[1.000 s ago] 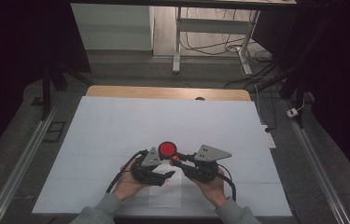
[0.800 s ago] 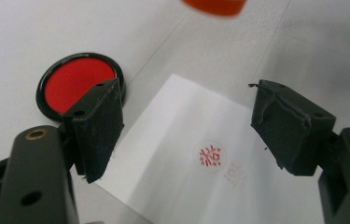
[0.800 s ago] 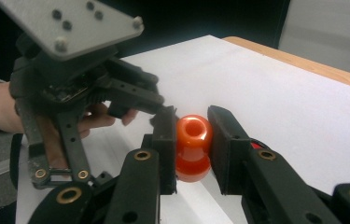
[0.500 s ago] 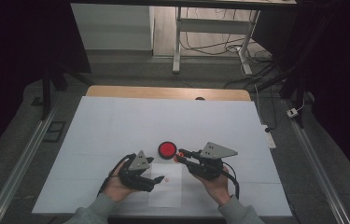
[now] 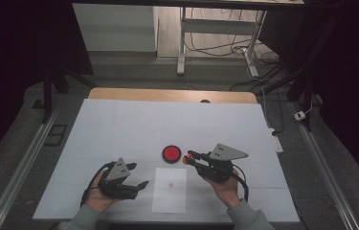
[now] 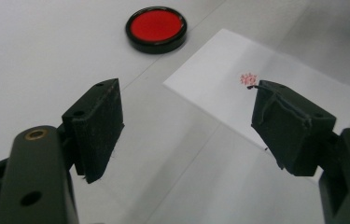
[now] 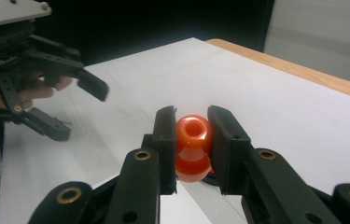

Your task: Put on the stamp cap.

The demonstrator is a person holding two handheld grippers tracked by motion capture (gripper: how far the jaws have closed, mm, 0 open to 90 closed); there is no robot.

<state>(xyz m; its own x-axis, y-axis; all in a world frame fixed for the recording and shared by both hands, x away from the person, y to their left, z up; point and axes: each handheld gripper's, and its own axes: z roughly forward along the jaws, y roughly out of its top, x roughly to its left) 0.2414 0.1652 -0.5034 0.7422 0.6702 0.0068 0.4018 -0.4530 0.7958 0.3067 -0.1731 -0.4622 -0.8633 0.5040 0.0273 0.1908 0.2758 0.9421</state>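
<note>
Orange knobbed plastic stamp [image 7: 192,147] clamped in right tongs [image 7: 192,148], beside round red ink pad [image 5: 171,154]; left tongs [image 6: 184,123] gape, empty. Likely next: press onto white paper sheet [image 5: 170,189].

The right claw [image 7: 192,140] hides the orange piece's [image 7: 192,150] sides, and the paper's [image 6: 275,88] red mark [image 6: 248,79] seems too blurred to read.

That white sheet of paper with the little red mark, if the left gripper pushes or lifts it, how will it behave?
The white sheet of paper with the small red mark lies flat and thin on the white table, so it is probably light and likely to slide rather than resist a push. It offers no raised edge, so the open left gripper may struggle to catch it. Lifted by one side, it would probably droop.
</note>
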